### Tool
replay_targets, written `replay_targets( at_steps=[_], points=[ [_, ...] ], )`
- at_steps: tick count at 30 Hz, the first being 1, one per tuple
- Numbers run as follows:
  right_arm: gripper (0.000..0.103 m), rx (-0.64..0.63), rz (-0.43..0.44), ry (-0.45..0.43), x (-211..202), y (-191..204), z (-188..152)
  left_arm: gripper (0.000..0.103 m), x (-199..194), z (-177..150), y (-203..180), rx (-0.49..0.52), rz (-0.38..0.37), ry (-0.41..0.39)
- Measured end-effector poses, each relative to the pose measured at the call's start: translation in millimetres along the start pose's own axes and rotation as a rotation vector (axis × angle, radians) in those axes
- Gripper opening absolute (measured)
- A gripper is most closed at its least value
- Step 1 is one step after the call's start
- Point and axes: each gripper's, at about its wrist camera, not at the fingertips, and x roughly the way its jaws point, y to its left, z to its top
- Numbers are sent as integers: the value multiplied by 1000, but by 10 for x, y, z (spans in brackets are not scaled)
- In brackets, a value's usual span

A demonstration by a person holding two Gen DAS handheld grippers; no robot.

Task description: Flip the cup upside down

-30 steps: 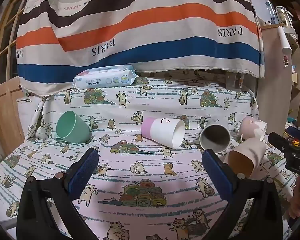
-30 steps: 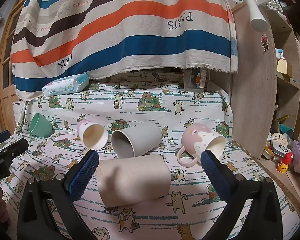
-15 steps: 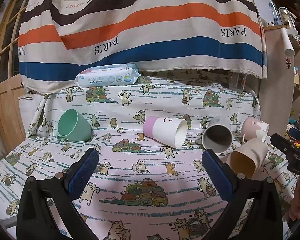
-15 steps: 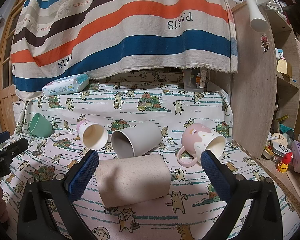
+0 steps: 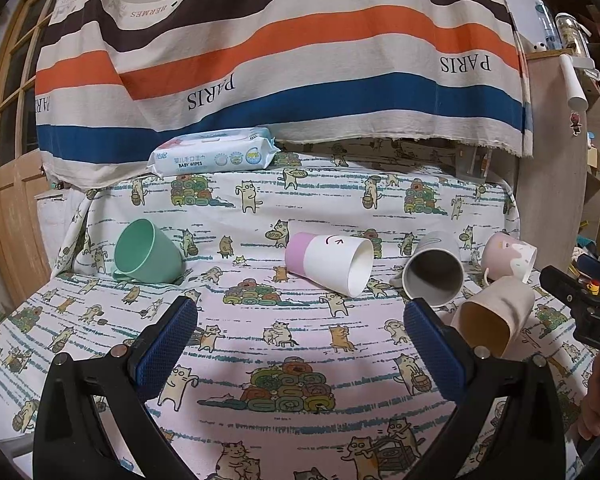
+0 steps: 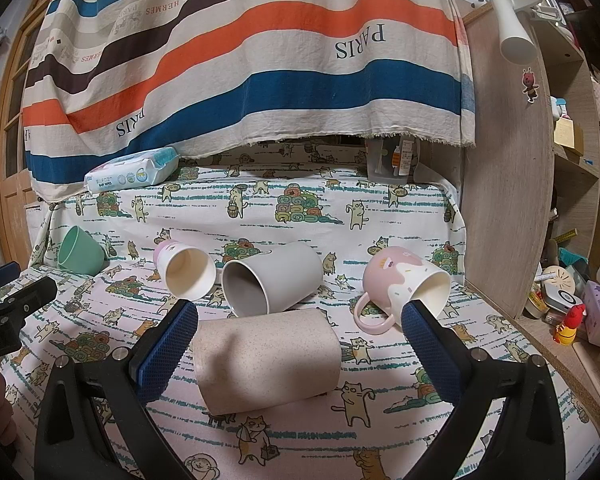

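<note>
Several cups lie on their sides on the cat-print cloth. A beige cup [image 6: 266, 360] lies between the open fingers of my right gripper [image 6: 298, 332]; it also shows in the left wrist view [image 5: 494, 322]. Behind it lie a grey cup [image 6: 270, 276], a pink-and-white cup [image 6: 184, 270] and a pink mug [image 6: 404, 288]. A green cup [image 5: 146, 252] lies at the left. My left gripper [image 5: 300, 330] is open and empty, short of the pink-and-white cup [image 5: 328, 262] and the grey cup [image 5: 434, 274].
A pack of baby wipes [image 5: 214, 156] lies at the back under a striped hanging cloth [image 5: 280, 60]. A wooden cabinet side [image 6: 500, 200] stands at the right, with small clutter [image 6: 572, 312] on a shelf beside it. A wooden door [image 5: 8, 200] is at the left.
My left gripper has shifted slightly, so the cups sit a little further right and lower in its view. The right gripper has hardly moved.
</note>
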Motion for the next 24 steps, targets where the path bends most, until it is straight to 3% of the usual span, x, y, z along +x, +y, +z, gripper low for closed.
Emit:
replay_targets(
  at_steps=[24],
  points=[
    [103, 0, 0, 0, 5, 5, 2, 103, -1, 10, 6, 0, -6, 6]
  ],
)
